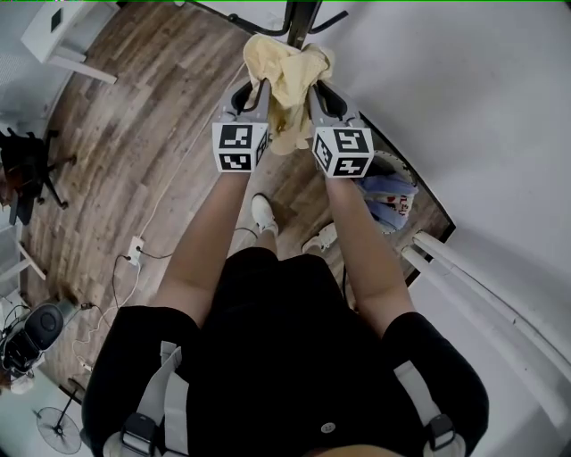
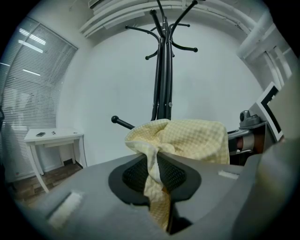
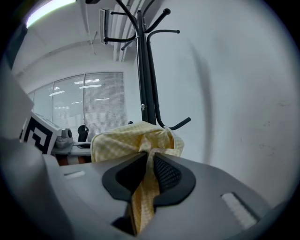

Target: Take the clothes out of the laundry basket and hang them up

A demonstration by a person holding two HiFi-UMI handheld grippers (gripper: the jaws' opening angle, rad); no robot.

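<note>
Both forearms (image 1: 210, 241) reached forward, parallel. Left gripper (image 1: 257, 89) and right gripper (image 1: 316, 91) each pinched the yellow checked garment (image 1: 284, 64), bunched left-to-right between them, just before the coat stand (image 1: 302, 20).

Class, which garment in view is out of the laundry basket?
The pale yellow checked cloth garment, clamped by the left hand-held gripper and the right hand-held gripper near the black coat stand; the blue garment lies in the round basket.
</note>
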